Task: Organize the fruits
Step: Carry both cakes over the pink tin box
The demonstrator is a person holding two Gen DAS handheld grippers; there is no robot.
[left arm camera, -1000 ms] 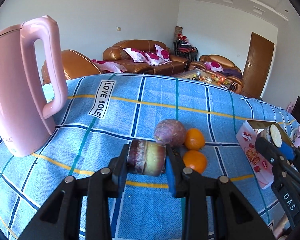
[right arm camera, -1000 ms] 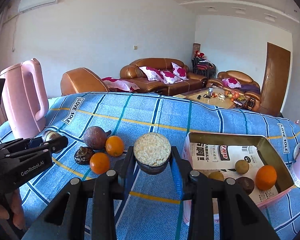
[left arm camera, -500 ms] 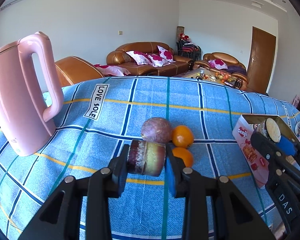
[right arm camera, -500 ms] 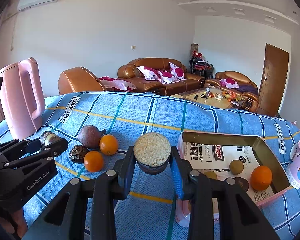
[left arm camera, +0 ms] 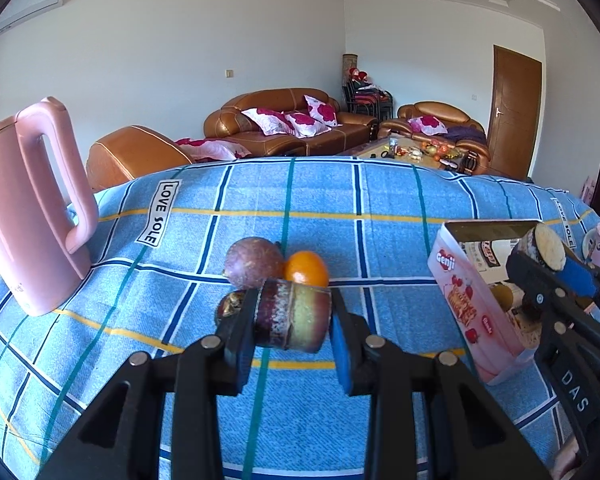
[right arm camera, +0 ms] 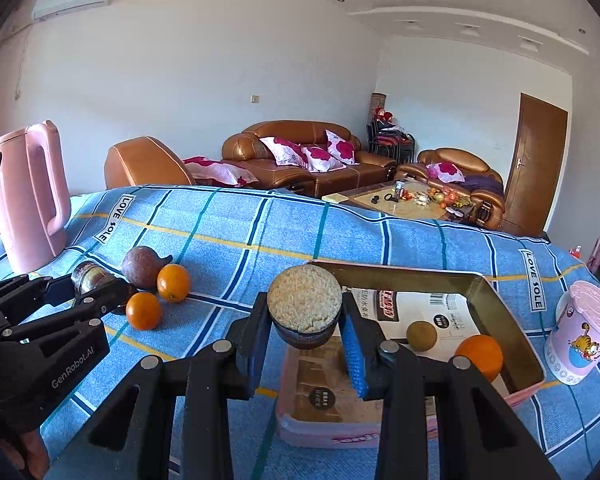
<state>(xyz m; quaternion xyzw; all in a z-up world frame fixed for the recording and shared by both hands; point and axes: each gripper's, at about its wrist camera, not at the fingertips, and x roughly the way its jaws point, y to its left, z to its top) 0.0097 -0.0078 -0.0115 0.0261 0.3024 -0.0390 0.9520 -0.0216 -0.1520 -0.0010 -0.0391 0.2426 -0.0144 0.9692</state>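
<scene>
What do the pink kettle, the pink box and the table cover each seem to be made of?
Pink kettle: probably plastic, smooth with a soft sheen and a moulded one-piece handle.
Pink box: likely printed cardboard, with thin flat walls, a glossy printed outside and a gold-toned inner face.
Table cover: woven-looking cloth, matte, with a grainy weave and printed checks; it drapes over the edges.

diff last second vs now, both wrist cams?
Both claws carried their loads sideways toward the pink box: in the right view the box slid from right of the right claw to under it. Left claw stays shut on the purple-green fruit, right on the cut-faced piece. Oranges, kettle unmoved.
</scene>
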